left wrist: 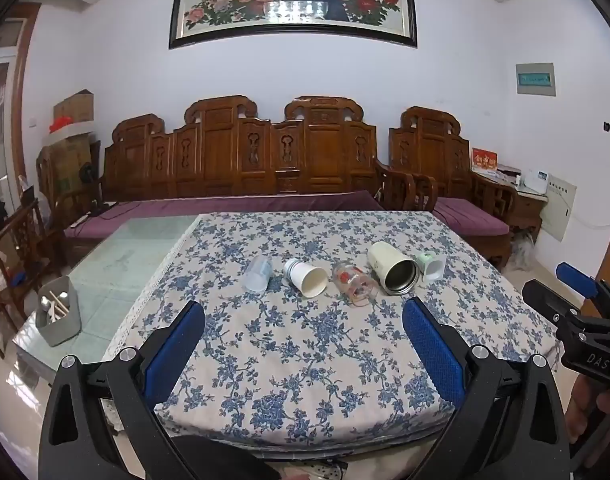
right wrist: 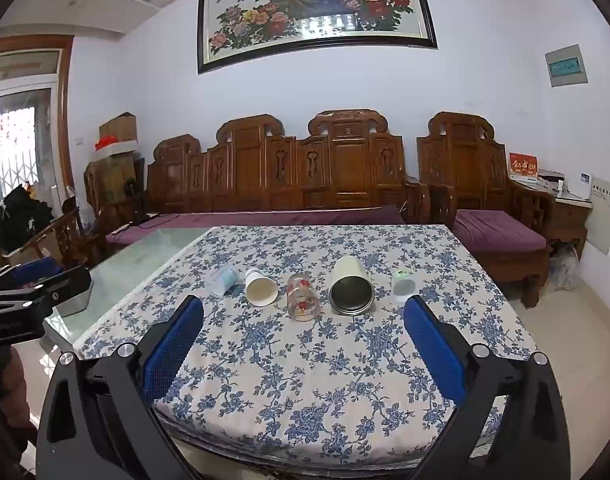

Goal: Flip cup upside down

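A: Where did the cups lie at that moment?

B: Five lay on their sides in a row across the blue-and-white floral cloth covering the surface [right wrist: 305, 360], mouths turned toward the cameras: a clear bluish plastic cup [right wrist: 223, 278], a white paper cup [right wrist: 260, 287], a clear glass tumbler with red flower prints [right wrist: 302, 297], a cream steel-lined tumbler [right wrist: 351, 286] and a small white-and-green cup [right wrist: 403, 286].

A: And the grippers?

B: Both hung near the front edge, well short of the row. The left gripper [left wrist: 304, 344] had its blue pads spread wide with nothing between them; the right gripper [right wrist: 303, 344] was likewise spread and empty.

A: How should the reach have been made?

B: I judged nothing had been flipped yet. The task did not say which cup, so I would have picked the one straight ahead of a gripper; the paper cup and the glass sat nearest the right gripper's centreline. Come in low, put the pads either side of the wall near mid-body rather than the rim, and close gently, since paper crushes and glass slips.

A: Then?

B: Lift clear of the cloth before rotating, so the neighbours just beside it were not knocked, and set it mouth-down, flat.
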The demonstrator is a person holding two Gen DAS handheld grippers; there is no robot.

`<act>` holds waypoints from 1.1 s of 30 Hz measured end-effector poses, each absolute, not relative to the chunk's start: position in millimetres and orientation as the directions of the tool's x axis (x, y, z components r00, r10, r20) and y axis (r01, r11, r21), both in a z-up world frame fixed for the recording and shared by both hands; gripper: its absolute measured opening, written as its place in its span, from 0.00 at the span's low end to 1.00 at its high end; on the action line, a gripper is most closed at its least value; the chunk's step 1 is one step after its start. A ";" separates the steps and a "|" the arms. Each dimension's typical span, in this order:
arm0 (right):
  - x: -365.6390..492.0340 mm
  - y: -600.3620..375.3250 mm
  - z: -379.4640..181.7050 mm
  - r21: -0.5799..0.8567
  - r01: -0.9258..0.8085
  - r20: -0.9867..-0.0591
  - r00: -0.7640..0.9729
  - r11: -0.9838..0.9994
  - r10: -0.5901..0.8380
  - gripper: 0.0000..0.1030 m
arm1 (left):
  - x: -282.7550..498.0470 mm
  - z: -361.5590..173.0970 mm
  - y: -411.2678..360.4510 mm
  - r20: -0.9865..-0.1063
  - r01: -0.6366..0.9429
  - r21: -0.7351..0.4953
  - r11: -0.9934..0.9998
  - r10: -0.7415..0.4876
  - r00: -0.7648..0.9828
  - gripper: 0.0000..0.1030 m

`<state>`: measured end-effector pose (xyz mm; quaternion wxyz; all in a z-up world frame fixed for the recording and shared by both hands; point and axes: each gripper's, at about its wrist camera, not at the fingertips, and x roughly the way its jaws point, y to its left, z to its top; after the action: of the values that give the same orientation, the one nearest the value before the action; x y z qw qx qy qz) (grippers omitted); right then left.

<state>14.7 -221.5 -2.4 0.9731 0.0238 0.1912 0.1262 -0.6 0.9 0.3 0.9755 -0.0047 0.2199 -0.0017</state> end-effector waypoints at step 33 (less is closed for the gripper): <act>16.1 -219.1 -4.0 0.087 -0.238 -0.367 0.895 0.967 0.253 0.98 | -6.7 11.3 -1.1 -0.406 0.011 -0.009 1.000 -0.014 0.914 0.93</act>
<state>16.1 -219.1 -4.0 0.9733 0.0200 0.1910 0.1262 -6.7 -1.1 11.3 0.9782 -0.0032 0.2076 -0.0064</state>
